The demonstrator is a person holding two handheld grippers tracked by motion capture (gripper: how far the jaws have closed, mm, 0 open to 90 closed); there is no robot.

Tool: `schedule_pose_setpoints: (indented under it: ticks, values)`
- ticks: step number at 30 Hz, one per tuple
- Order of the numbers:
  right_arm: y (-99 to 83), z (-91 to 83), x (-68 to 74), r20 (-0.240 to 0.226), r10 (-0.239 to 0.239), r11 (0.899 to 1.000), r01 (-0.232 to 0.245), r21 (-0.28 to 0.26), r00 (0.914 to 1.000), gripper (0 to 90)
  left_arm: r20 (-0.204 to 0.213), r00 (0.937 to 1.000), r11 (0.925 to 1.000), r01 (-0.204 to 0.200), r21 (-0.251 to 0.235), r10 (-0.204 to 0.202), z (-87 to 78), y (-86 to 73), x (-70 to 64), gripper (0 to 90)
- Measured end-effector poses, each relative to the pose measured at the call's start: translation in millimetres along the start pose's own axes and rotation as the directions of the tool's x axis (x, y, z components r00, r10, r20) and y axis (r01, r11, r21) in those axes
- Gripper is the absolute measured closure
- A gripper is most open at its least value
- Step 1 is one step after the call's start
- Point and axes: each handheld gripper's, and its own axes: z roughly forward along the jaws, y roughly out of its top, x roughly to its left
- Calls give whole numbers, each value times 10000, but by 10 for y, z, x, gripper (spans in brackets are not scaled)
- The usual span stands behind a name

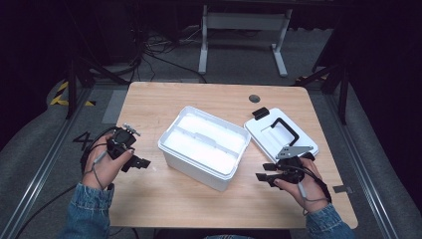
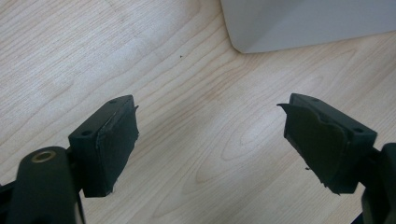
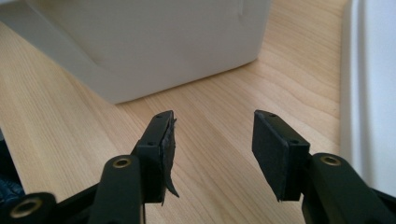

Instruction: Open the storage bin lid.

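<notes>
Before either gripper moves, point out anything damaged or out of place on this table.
The pad on one jaw of the right gripper is peeling, a torn flap curling off its lower edge. The left gripper pads look ragged too. The lid lies off the white box, flat beside it.

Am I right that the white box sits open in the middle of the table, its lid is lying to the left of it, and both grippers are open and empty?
Not quite: the lid, with its black handle, lies to the right of the white box, near the right gripper, as the high view shows. The rest holds: the box is open mid-table, and the left gripper and right gripper are open and empty.
</notes>
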Motion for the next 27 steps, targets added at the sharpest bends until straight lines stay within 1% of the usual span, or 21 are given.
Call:
schedule_pose_setpoints:
  ticks: [3,6,10,18,20,22,27]
  values:
    - [-30,57,0,-4,-12,10000,12,64,10000,497,106,9999,9999,106,9,-106,8,-1,-6,185]
    - [-52,104,3,-18,-13,10000,13,86,10000,491,156,9999,10000,63,58,-64,18,0,-7,185]
    - [-93,170,10,93,-113,9998,112,151,9999,476,160,9999,10000,41,60,-42,18,2,-7,185]
    - [-162,276,31,194,-321,9995,321,-27,9993,463,161,9999,10000,20,96,-21,23,6,-7,185]
    - [-180,299,42,248,-433,9990,436,-116,9988,463,157,9999,9999,5,106,-6,22,8,-8,185]
    - [-193,319,60,229,-437,9987,443,-243,9988,463,162,9999,10000,14,97,-16,23,8,-11,185]
    - [-224,383,88,225,-569,9981,574,-210,9981,462,172,9998,9999,71,121,-74,23,7,-18,184]
